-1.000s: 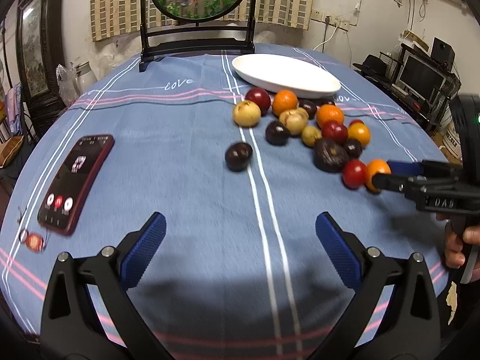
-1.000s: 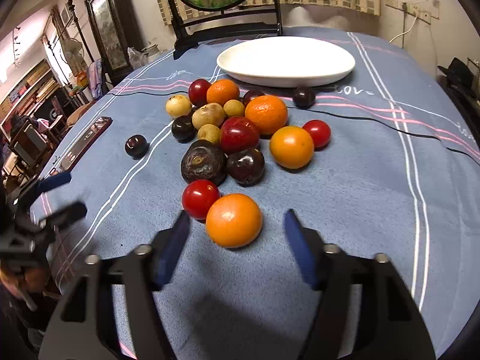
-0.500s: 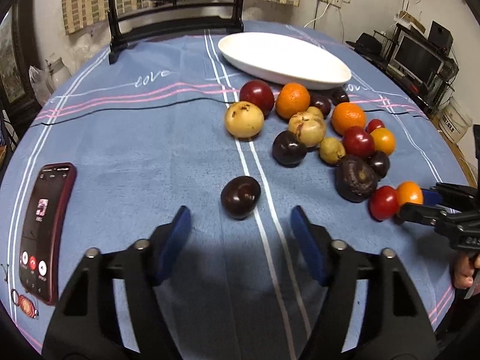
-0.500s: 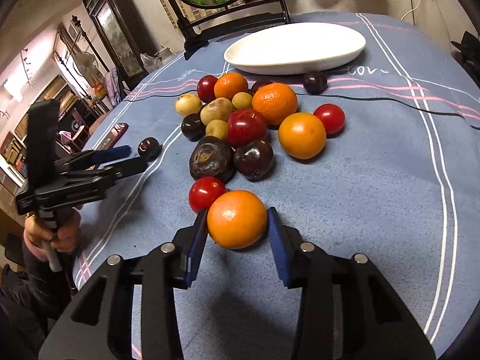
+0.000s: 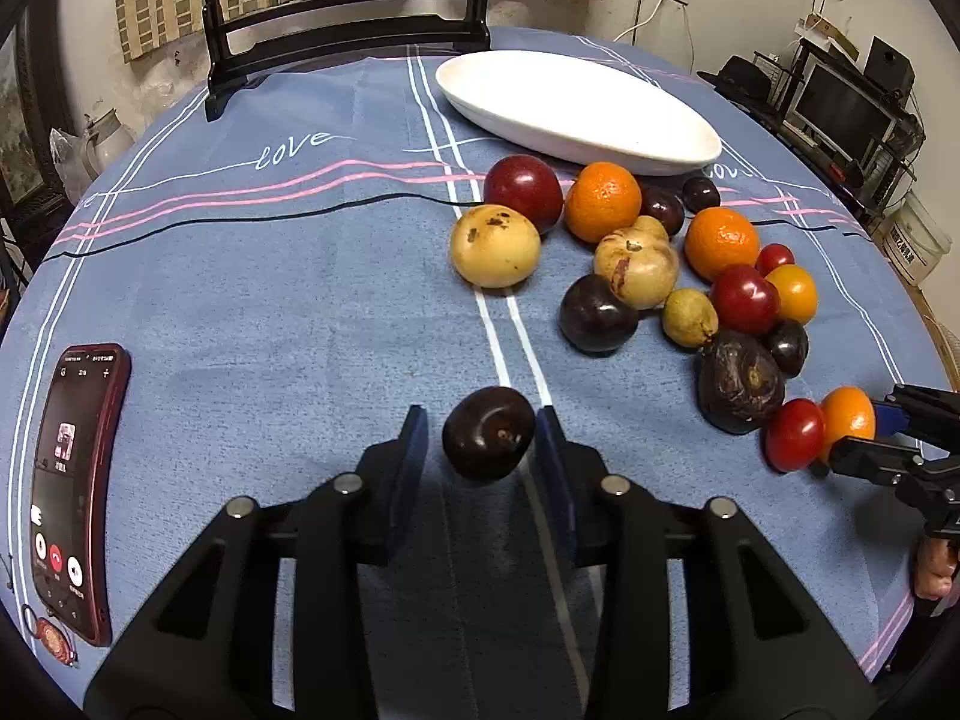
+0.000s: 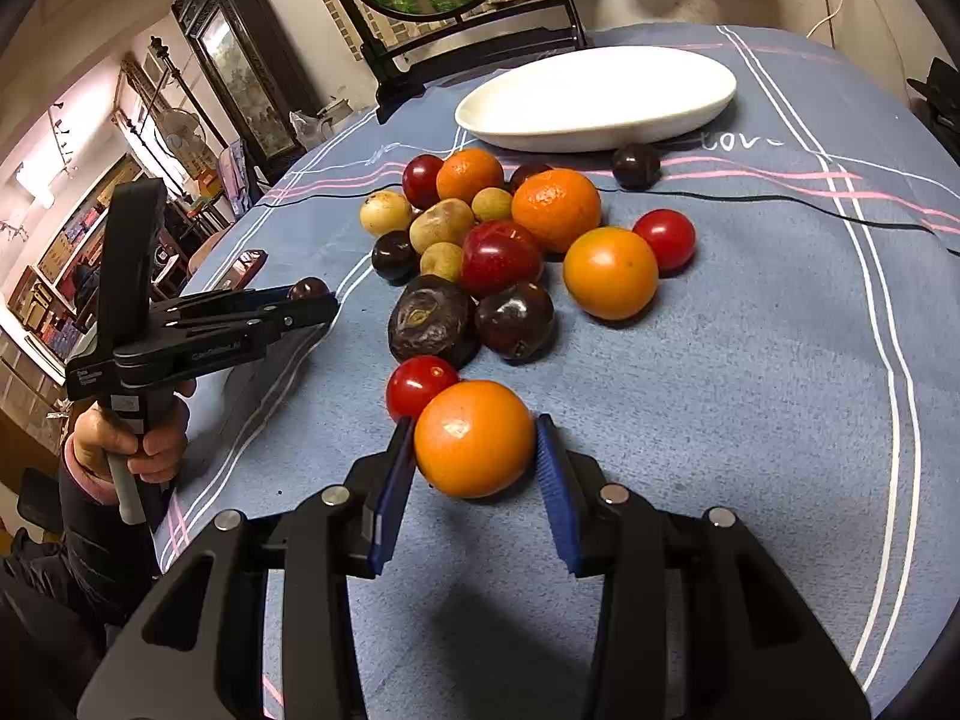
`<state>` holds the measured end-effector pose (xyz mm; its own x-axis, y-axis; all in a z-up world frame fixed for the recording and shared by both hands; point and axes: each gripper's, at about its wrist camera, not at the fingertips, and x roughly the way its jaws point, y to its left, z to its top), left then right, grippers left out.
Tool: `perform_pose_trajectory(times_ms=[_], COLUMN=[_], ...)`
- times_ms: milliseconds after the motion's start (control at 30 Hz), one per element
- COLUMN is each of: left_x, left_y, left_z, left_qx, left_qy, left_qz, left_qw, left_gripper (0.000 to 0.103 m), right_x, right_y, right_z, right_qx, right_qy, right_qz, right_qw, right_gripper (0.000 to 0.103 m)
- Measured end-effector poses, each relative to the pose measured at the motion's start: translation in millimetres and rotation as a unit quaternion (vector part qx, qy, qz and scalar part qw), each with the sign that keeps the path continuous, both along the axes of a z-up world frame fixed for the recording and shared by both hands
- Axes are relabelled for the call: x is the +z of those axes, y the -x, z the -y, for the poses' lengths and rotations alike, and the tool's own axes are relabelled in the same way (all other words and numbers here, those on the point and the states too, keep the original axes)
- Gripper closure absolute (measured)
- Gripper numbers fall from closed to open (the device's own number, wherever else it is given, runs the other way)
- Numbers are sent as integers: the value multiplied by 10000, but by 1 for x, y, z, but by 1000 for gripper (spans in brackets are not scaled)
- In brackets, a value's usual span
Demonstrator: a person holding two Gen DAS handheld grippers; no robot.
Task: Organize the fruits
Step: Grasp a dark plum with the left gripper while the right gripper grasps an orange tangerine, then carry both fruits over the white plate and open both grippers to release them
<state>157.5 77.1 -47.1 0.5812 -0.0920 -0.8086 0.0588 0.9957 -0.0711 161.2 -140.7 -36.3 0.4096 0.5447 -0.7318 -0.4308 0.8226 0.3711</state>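
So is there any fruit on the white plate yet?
No, the white plate is bare and all the fruit sits on the tablecloth.

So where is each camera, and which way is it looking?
Left wrist: sits on the left tool, looking down at a dark plum between its closing fingers; the right tool shows at the edge.
Right wrist: sits on the right tool, which grips an orange fruit; the left tool and a hand show.
Both see the white dish.
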Motion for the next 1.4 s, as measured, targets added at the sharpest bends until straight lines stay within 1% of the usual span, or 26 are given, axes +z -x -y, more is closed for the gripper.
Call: perform_pose_trajectory(times_ms=[33, 67, 100, 167, 200, 267, 367, 433, 467, 500, 567, 633, 700, 767, 800, 833, 900, 1000, 1033, 1067, 1100, 1167, 1233, 1300, 1367, 1400], left_x=[0, 0, 1, 2, 5, 12, 34, 54, 61, 69, 74, 72, 67, 59, 57, 53, 45, 33, 29, 28, 27, 34, 47, 60, 67, 68], left_y=[1, 1, 0, -2, -3, -7, -20, -42, -52, -69, -98, -132, -157, -179, -186, -194, -205, -215, -217, -218, -217, -209, -191, -166, -139, -132], left_z=[-1, -2, -2, -2, -2, -1, 5, 13, 17, 23, 34, 44, 52, 58, 58, 60, 61, 60, 59, 60, 60, 59, 54, 42, 25, 17], left_qx=[1, -11, -25, -6, -26, -42, -125, -247, -292, -370, -490, -449, -407, -314, -305, -294, -246, -169, -143, -98, -75, -45, -75, -41, 107, 165], left_qy=[16, 59, 121, 171, 248, 331, 392, 474, 525, 594, 624, 540, 418, 283, 272, 253, 189, 168, 138, 63, -13, -118, -118, -31, 71, 102], left_qz=[3, 1, -16, -61, -63, -8, 230, 423, 469, 516, 501, 391, 312, 181, 120, 45, -53, -168, -196, -205, -172, -14, 233, 433, 585, 596], left_qw=[10000, 10000, 9999, 9998, 9997, 9994, 9989, 9977, 9971, 9962, 9956, 9968, 9978, 9989, 9991, 9992, 9995, 9996, 9996, 9997, 9998, 9999, 9996, 9990, 9982, 9980], left_gripper=[69, 73, 74, 74, 74, 74, 74, 74, 74, 74, 74, 74, 74, 74, 74, 74, 74, 74, 74, 72, 61, 45, 40, 24, 20, 20], right_x=[1, 2, 4, 12, 21, 35, 57, 64, 65, 62, 53, 41, 33, 24, 18, 18, 16, 16, 16, 16, 18, 23, 32, 40, 45, 45], right_y=[1, 1, 0, -3, -8, -18, -50, -88, -108, -126, -156, -182, -197, -208, -215, -220, -225, -229, -229, -229, -227, -223, -207, -186, -170, -161], right_z=[1, 2, 3, 7, 11, 16, 27, 29, 27, 25, 16, 9, 3, 0, 0, 1, -4, -6, -7, -9, -9, -7, -5, -4, -4, -4], right_qx=[26, 47, 56, 82, 70, -44, -435, -815, -927, -1025, -1135, -1195, -1155, -1152, -1134, -1122, -1076, -993, -972, -953, -938, -900, -722, -588, -535, -511], right_qy=[-43, -109, -168, -349, -450, -461, -491, -375, -246, -139, 85, 242, 400, 505, 459, 436, 544, 562, 601, 646, 688, 655, 541, 526, 504, 444], right_qz=[14, 10, -4, 0, 68, 255, 638, 833, 902, 896, 838, 775, 769, 607, 470, 439, 455, 475, 498, 500, 481, 486, 552, 630, 652, 604], right_qw=[10000, 9999, 9998, 9994, 9989, 9986, 9958, 9925, 9913, 9906, 9900, 9895, 9895, 9902, 9914, 9918, 9917, 9923, 9922, 9921, 9920, 9926, 9944, 9949, 9952, 9959], right_gripper=[61, 61, 61, 61, 61, 61, 61, 61, 61, 61, 61, 61, 61, 61, 61, 61, 61, 61, 57, 55, 49, 48, 48, 48, 48, 48])
